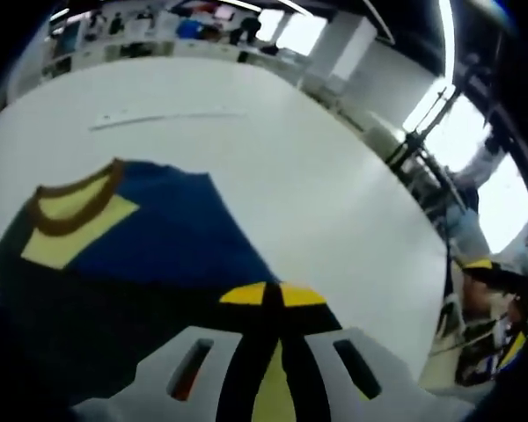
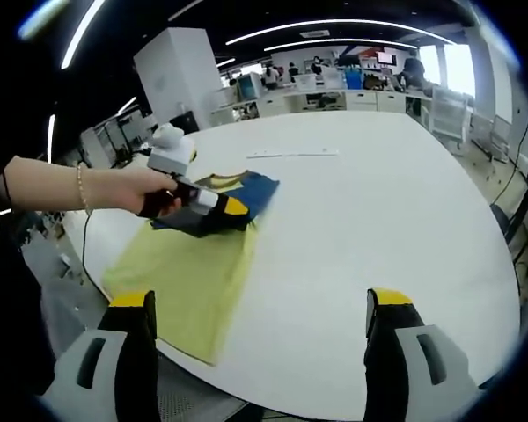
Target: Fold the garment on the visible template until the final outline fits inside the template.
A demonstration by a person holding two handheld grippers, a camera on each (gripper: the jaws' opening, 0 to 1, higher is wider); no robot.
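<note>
1. In the left gripper view the left gripper point(image 1: 266, 303) has its two yellow-tipped jaws pressed together over the dark blue garment point(image 1: 158, 246); whether cloth is caught between the tips I cannot tell.
2. The garment lies on the white table point(image 1: 317, 176) — its brown-edged collar point(image 1: 75, 198) is at the left, with a pale yellow patch showing inside it.
3. In the right gripper view the right gripper point(image 2: 262, 308) hangs above the near edge of the table point(image 2: 378, 220), its jaws spread wide apart with nothing between them, well apart from the garment.
4. There the yellow template point(image 2: 189, 277) lies flat on the table's left side, reaching almost to the near edge.
5. The folded blue garment point(image 2: 246, 195) sits across the template's far end.
6. A person's hand point(image 2: 141, 189) holds the left gripper point(image 2: 233, 209) down against the garment — its tips are closed at the cloth.
</note>
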